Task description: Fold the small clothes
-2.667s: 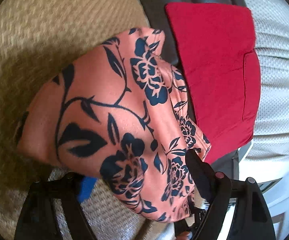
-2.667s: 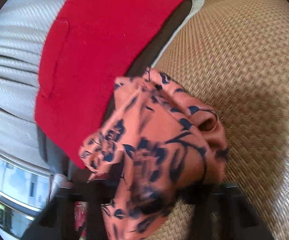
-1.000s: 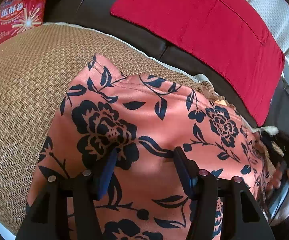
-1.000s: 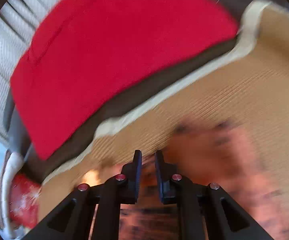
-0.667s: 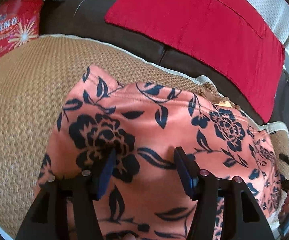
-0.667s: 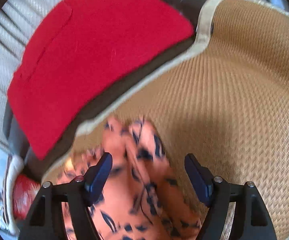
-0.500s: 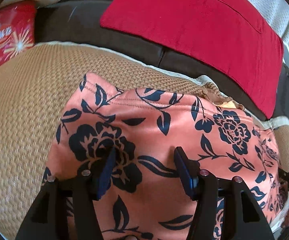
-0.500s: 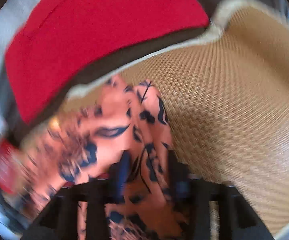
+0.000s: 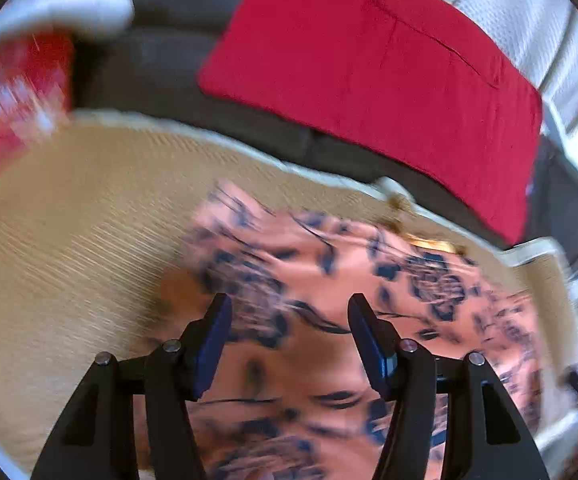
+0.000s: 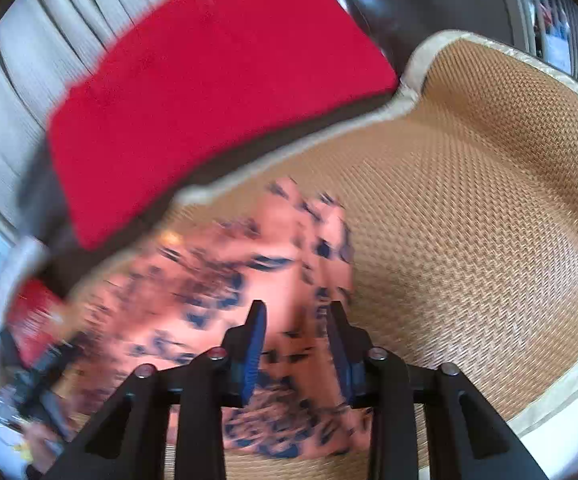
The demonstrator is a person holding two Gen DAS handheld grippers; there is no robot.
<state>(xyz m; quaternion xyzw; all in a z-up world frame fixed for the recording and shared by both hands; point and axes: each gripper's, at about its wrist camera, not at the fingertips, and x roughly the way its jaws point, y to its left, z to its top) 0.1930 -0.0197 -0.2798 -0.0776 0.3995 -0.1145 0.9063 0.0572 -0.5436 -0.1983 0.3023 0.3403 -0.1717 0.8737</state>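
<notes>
From the left wrist, the left gripper (image 9: 287, 316) hangs wide apart, gripping nothing, over the blurred floral garment (image 9: 369, 300) spread on the woven mat (image 9: 69, 220). From the right wrist, the right gripper (image 10: 295, 320) stands partly open above the garment's edge, gripping nothing; a red cushion (image 10: 209, 80) lies beyond.

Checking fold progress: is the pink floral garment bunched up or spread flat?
Spread flat: the pink floral garment lies wide across the woven tan mat; both grippers stand open over it.
</notes>
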